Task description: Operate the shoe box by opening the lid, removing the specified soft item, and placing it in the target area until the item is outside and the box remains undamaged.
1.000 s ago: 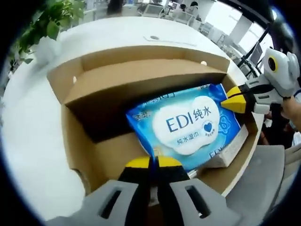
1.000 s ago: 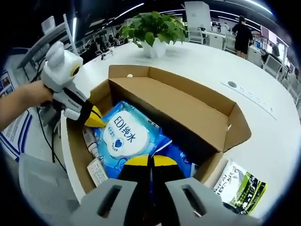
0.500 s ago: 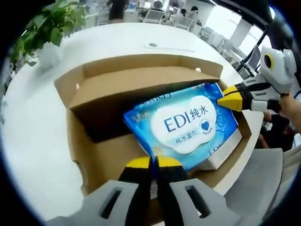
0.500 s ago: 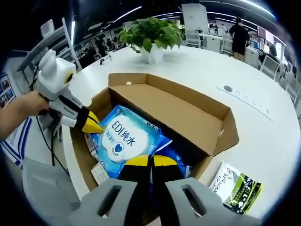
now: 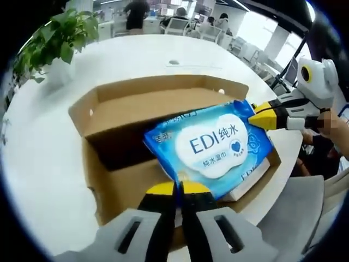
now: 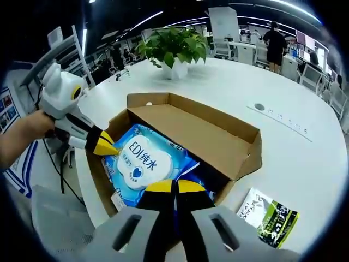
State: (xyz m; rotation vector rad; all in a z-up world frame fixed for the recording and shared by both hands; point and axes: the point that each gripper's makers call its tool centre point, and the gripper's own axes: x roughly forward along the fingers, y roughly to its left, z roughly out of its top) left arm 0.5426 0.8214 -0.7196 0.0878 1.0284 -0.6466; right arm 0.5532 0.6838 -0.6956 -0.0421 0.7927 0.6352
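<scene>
A: Lid status?
B: Already open. Flap of the cardboard shoe box folded back, interior exposed at centre frame in the left gripper view; same in the right gripper view, shoe box at centre.

A: Location of the soft item?
B: Blue wet-wipes pack at centre right of the left gripper view, tilted, far corner raised to about the box rim, near edge lower inside. In the right gripper view, wet-wipes pack at centre left, over the box opening. Not yet outside.

A: Jaw condition?
B: Left gripper at bottom centre, jaws clenched on the near edge of the pack. Right gripper at bottom centre of its own view, jaws pressed together on the opposite end; also seen entering from the right, right gripper, yellow tips nipping the pack corner. Left gripper likewise at the left of the right gripper view, tips at the pack edge.

A: Remaining steps?
B: Judged: lift clear of the walls, carry to the white table, set down, release. Target area not marked; cannot tell where.

A: Box damage?
B: None visible. Other contents under the pack, partly hidden. Green-and-black packet on the table at lower right, beside the box.
</scene>
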